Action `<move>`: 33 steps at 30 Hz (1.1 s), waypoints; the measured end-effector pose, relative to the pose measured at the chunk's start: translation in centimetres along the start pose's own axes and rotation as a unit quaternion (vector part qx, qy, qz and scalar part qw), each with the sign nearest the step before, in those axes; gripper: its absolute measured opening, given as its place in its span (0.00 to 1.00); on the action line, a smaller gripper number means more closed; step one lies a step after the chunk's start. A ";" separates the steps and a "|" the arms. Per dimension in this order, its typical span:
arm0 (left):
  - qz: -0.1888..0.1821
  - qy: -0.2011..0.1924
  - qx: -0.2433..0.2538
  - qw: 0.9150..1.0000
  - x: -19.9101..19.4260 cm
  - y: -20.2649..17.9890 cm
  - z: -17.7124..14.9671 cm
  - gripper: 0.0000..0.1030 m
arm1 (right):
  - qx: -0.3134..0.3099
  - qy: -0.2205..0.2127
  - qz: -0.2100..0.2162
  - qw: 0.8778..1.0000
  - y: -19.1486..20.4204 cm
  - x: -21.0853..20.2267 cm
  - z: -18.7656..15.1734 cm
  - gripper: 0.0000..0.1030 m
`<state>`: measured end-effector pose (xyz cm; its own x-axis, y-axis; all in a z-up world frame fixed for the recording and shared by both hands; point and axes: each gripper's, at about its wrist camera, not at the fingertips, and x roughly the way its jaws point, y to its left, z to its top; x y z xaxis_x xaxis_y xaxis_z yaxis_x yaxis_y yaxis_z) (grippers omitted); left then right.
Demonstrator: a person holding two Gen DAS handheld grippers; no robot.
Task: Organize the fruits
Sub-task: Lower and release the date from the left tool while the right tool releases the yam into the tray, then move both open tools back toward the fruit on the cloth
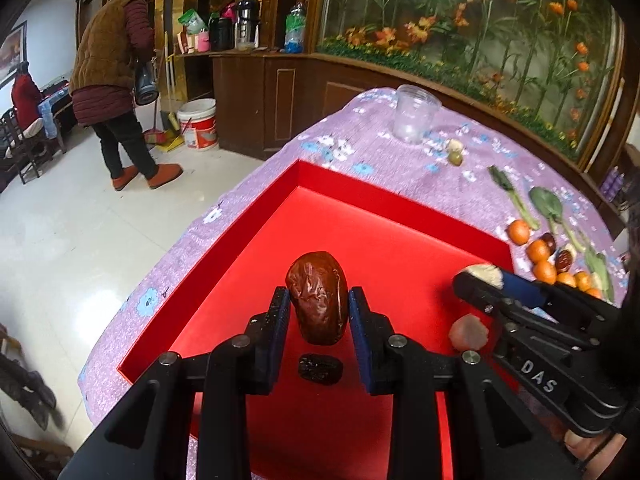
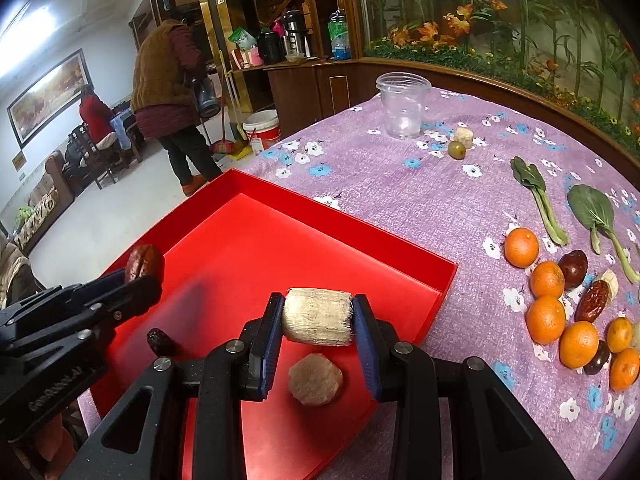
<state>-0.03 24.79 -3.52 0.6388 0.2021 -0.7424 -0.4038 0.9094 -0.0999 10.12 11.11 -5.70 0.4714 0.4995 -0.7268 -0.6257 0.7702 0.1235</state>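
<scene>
Left gripper [image 1: 319,306] over the red tray [image 1: 248,240], clamped on a big brown date [image 1: 318,296] held upright between the blue pads. Directly under it, a small dark dried fruit [image 1: 320,368] lies on the tray floor. In the right wrist view the same gripper sits at 9 o'clock, date [image 2: 144,262] poking out of it, dark fruit [image 2: 159,341] just below.

Right gripper [image 2: 318,316] also over the tray, grasping a pale fibrous cane chunk [image 2: 318,315] crosswise, ends against the pads. A flat tan round piece [image 2: 315,379] rests on the tray beneath it.

Worktop [image 2: 400,184] carries a purple floral cloth. At 12 o'clock of the right view: clear plastic cup [image 2: 403,105], upright. Just beside it toward 1 o'clock, a small green fruit [image 2: 456,149] touching a pale chunk [image 2: 464,136]. At 3 o'clock: two leafy greens [image 2: 540,200], then a cluster of oranges [image 2: 546,318] mixed with red dates [image 2: 594,300], well apart from the tray.
</scene>
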 end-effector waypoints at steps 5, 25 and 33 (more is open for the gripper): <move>0.014 0.005 0.002 1.000 0.2 -0.1 -0.2 0.28 | 0.001 0.004 -0.004 1.000 0.1 0.1 0.0 0.37; -0.034 -0.050 0.019 0.998 -4.5 -5.4 -0.6 0.77 | 0.066 -0.053 -0.024 0.996 -5.8 -8.3 -3.2 0.80; -0.096 -0.047 0.121 0.987 -4.1 -14.9 -2.4 0.77 | 0.123 -0.046 -0.067 0.989 -14.2 -11.2 -6.7 0.69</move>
<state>1.81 9.51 -0.62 0.7507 0.0401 -0.6594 -0.1082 0.9921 -0.0629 9.51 -8.08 -3.83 0.6019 0.4122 -0.6839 -0.3896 0.8992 0.1991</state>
